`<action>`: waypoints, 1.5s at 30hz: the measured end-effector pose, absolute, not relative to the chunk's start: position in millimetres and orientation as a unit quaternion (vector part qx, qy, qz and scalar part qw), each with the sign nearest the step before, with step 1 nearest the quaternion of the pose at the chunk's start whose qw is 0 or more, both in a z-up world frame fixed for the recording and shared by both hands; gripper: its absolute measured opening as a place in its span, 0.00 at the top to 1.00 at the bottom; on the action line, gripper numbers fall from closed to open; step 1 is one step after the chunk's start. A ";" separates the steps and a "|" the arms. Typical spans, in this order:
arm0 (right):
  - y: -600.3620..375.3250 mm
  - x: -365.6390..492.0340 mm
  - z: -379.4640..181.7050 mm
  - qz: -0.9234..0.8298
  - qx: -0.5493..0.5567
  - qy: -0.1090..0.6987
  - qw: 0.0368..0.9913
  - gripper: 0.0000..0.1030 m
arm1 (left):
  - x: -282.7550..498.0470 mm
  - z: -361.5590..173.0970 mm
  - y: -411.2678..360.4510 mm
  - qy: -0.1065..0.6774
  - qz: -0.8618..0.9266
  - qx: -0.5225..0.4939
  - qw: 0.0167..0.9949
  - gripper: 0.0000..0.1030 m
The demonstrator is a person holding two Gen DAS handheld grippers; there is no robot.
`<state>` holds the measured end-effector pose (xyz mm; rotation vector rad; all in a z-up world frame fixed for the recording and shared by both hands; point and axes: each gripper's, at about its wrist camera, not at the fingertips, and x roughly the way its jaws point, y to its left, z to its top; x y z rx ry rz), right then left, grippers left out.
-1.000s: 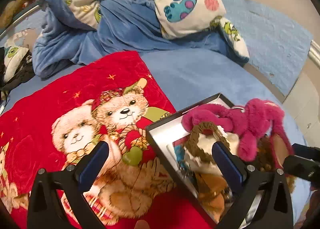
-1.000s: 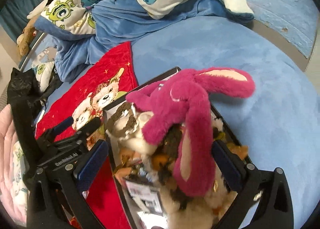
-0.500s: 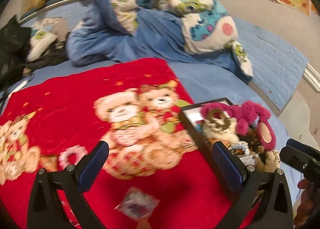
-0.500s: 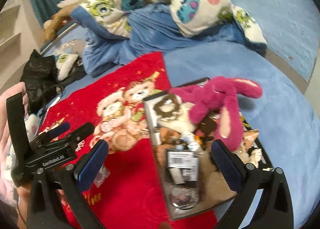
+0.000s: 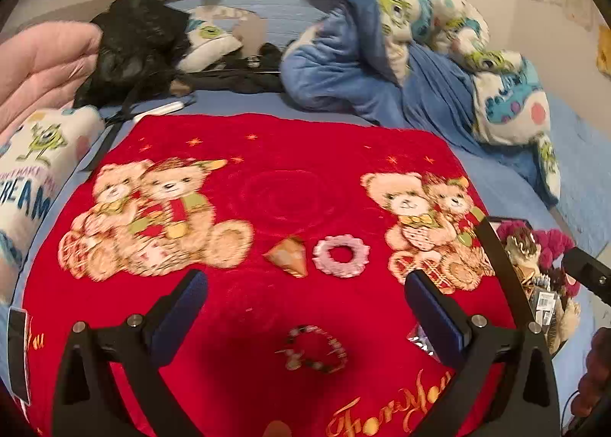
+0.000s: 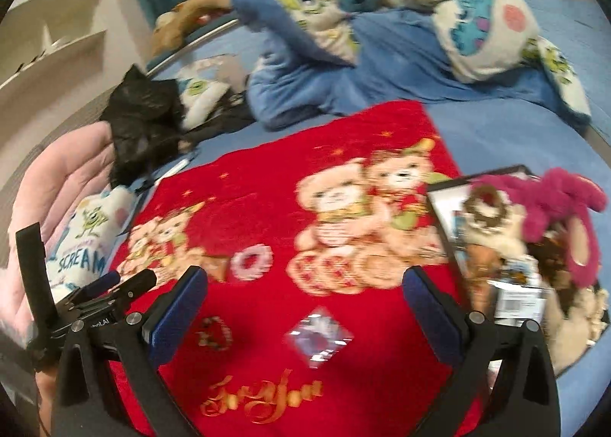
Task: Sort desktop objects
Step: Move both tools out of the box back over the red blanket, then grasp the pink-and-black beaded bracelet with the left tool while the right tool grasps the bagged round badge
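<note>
On a red teddy-bear blanket (image 5: 290, 185) lie a pink ring (image 5: 340, 255), an orange cone-shaped piece (image 5: 288, 256), a beaded heart bracelet (image 5: 316, 348) and a small clear packet (image 6: 320, 336). My left gripper (image 5: 305, 314) hangs open over the bracelet, empty. My right gripper (image 6: 305, 313) is open too, just above the packet. A black box (image 6: 443, 230) at the blanket's right edge is piled with toys, among them a magenta plush (image 6: 565, 207). The pink ring (image 6: 252, 262) and the bracelet (image 6: 214, 334) also show in the right wrist view, as does the left gripper (image 6: 114, 284) at lower left.
A crumpled blue monster-print duvet (image 5: 420, 55) fills the back right of the bed. A black bag (image 5: 133, 43), a pink quilt (image 5: 42, 66) and a monster-print pillow (image 5: 34, 169) crowd the left. White shelves (image 6: 49, 36) stand beyond.
Both grippers have pulled back and swung left, away from the box. The box has slid to the right edge, and the blanket's loose items have come into view.
</note>
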<state>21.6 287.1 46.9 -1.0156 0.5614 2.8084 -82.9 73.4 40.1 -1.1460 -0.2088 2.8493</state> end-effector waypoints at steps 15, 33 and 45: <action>255.3 8.3 13.2 0.908 -0.371 0.194 0.027 0.09 | -61.7 0.2 53.9 -0.081 0.911 -0.403 0.037 0.00; 273.2 -6.8 -66.3 0.873 -0.449 0.179 0.073 0.18 | -108.3 -106.0 62.5 -0.068 0.864 -0.498 0.027 0.00; 263.3 -37.5 -120.6 0.852 -0.497 0.143 0.085 0.05 | -110.9 -134.4 79.4 -0.010 0.888 -0.459 0.006 0.00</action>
